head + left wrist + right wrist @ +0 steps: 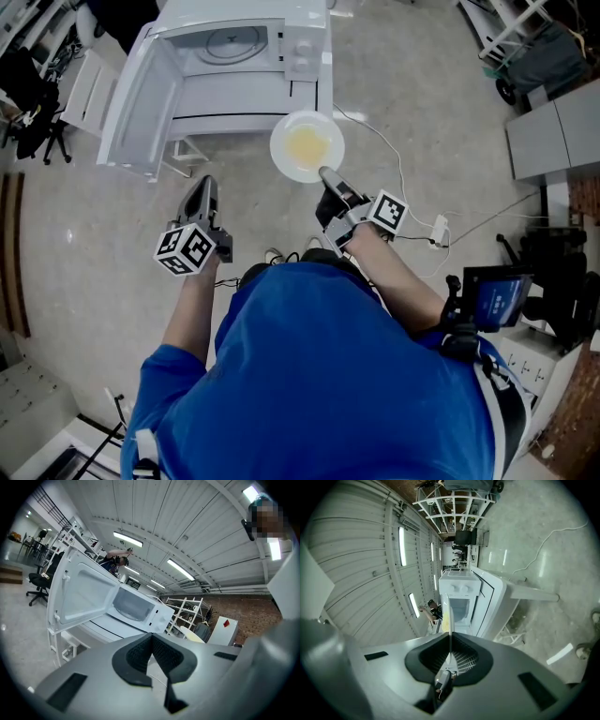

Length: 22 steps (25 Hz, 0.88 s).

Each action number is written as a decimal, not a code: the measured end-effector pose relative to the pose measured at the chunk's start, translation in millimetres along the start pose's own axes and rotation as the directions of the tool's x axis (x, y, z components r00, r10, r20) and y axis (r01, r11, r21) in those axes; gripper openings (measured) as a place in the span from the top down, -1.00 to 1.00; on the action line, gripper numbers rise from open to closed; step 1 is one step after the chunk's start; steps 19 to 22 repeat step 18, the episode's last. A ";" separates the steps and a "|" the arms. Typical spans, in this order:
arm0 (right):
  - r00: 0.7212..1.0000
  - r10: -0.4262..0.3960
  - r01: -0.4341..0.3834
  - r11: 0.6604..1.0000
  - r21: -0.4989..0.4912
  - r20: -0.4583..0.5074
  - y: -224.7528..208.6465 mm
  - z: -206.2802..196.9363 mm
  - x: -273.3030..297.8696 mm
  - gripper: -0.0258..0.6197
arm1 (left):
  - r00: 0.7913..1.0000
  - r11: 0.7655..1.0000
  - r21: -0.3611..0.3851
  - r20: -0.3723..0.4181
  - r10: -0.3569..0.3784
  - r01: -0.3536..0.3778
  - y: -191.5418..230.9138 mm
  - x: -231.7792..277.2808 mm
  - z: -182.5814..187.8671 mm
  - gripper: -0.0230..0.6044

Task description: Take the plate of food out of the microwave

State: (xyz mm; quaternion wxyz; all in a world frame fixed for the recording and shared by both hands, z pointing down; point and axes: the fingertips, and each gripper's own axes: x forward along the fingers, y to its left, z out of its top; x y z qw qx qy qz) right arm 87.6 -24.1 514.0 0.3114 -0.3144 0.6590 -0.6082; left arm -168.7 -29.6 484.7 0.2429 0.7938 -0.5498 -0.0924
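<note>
A white plate (307, 145) with yellow food hangs in the air just in front of the open white microwave (234, 56). My right gripper (326, 173) is shut on the plate's near rim. In the right gripper view the plate (449, 613) runs edge-on between the pads, with the microwave (461, 597) behind it. The microwave door (131, 103) stands swung out to the left. My left gripper (202, 187) hovers below that door with its jaws together and nothing in them. Its own view shows the microwave (136, 609) and the plate (192, 633) to the right.
The microwave rests on a white stand (192, 145). A white cable and power strip (439, 228) lie on the floor to the right. A grey cabinet (553, 141) and a dark device with a screen (497, 295) stand at the right, an office chair (37, 131) at the left.
</note>
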 end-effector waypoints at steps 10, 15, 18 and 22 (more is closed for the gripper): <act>1.000 -0.007 0.007 1.000 -0.003 -0.008 -0.4 -3.2 0.9 0.86 | 1.000 1.000 -0.009 -0.013 -0.001 0.001 -0.6 1.2 -4.8 0.90; 1.000 -0.013 0.013 1.000 -0.001 -0.012 -1.7 -5.0 2.3 0.86 | 1.000 1.000 -0.010 -0.017 0.005 -0.005 1.0 0.7 -7.0 0.90; 1.000 -0.014 0.014 1.000 -0.005 -0.016 -2.6 -5.3 5.1 0.86 | 1.000 1.000 -0.011 -0.018 0.006 -0.006 2.3 1.0 -7.5 0.90; 1.000 -0.014 0.014 1.000 -0.005 -0.016 -2.6 -5.3 5.1 0.86 | 1.000 1.000 -0.011 -0.018 0.006 -0.006 2.3 1.0 -7.5 0.90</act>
